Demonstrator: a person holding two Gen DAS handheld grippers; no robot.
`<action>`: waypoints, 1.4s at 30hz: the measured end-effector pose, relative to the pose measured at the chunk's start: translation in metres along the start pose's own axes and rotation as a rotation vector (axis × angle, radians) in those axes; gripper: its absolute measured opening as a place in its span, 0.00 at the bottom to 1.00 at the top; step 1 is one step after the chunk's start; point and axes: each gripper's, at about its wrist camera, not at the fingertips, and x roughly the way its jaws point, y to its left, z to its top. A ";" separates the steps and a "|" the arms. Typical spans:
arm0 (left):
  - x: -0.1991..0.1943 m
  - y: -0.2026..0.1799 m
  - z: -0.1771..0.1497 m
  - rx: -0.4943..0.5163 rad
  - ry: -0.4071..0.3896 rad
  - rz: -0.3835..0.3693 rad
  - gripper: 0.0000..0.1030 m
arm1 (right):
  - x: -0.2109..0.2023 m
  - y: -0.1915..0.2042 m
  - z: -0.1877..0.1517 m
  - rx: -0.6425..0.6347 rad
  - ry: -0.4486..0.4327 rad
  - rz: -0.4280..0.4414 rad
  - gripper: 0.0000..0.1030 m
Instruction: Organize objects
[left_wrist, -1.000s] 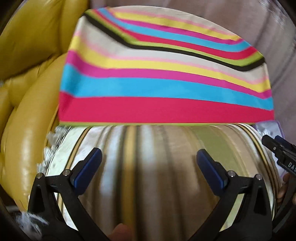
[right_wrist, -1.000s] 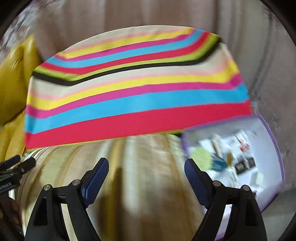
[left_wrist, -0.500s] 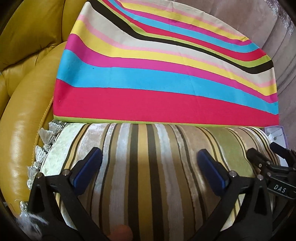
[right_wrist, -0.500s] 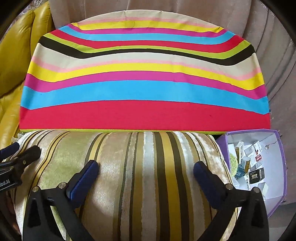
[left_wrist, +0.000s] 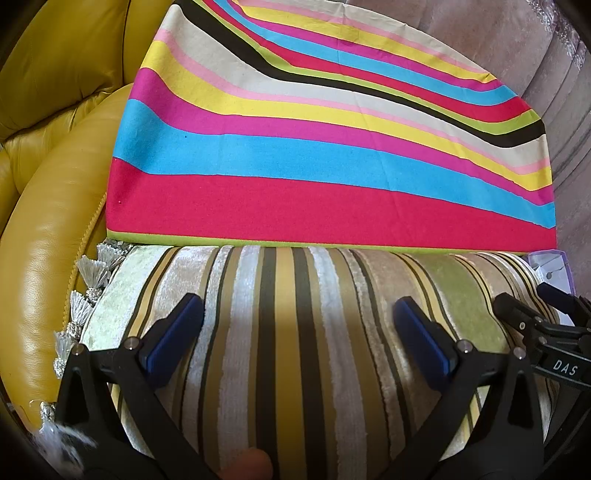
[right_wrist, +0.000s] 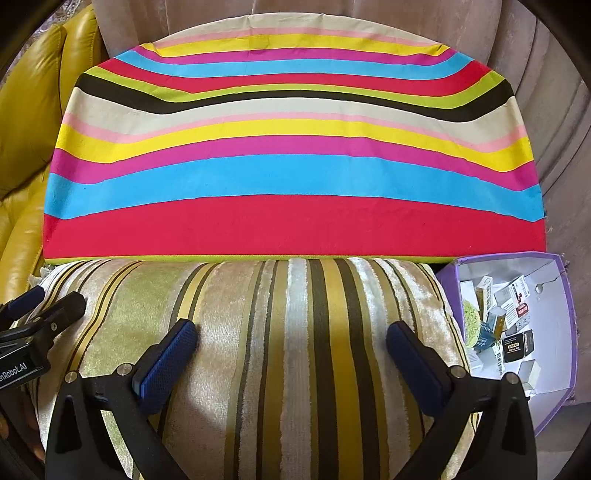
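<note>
Cushions: two, one behind the other, on a grey-brown fabric seat (right_wrist: 546, 74).
Yellow armchair (left_wrist: 48, 229): leather, at the far left; its padded arm runs along the left edge of both cushions.
Tassels (left_wrist: 90, 271): silvery, hanging off the left edge of the velvet cushion, against the yellow arm.
Velvet cushion (right_wrist: 295, 350): gold, cream, green and brown stripes running front to back; it lies at the front of the seat, plump and rounded.
Bright cushion (right_wrist: 291, 166): wavy bands of red, blue, pink, yellow, cream, black and green; it stands behind the velvet one, leaning back on the seat's backrest, its bottom edge touching the velvet cushion's rear edge.
Left gripper (left_wrist: 295, 328): jaws spread wide over the left half of the velvet cushion, blue pads apart from each other, nothing pinched between them.
Right gripper (right_wrist: 291, 347): jaws as wide as they go, over the right half of the velvet cushion, gripping nothing; whether the pads rest on the pile I cannot tell.
Purple box (right_wrist: 569, 354): open, at the right edge of the seat, just beside the velvet cushion's right end.
Box contents (right_wrist: 513, 325): small cartons and packets, and something fuzzy and yellow-green; print too small to read.
</note>
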 end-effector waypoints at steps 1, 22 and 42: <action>-0.001 0.001 -0.001 -0.001 -0.001 -0.001 1.00 | 0.000 0.000 0.000 0.000 0.000 0.000 1.00; -0.002 0.001 -0.002 -0.006 -0.006 -0.012 1.00 | 0.002 0.000 -0.001 0.003 0.002 0.001 1.00; -0.003 0.005 -0.003 0.000 0.002 -0.032 1.00 | 0.003 0.000 0.000 0.003 0.002 0.001 1.00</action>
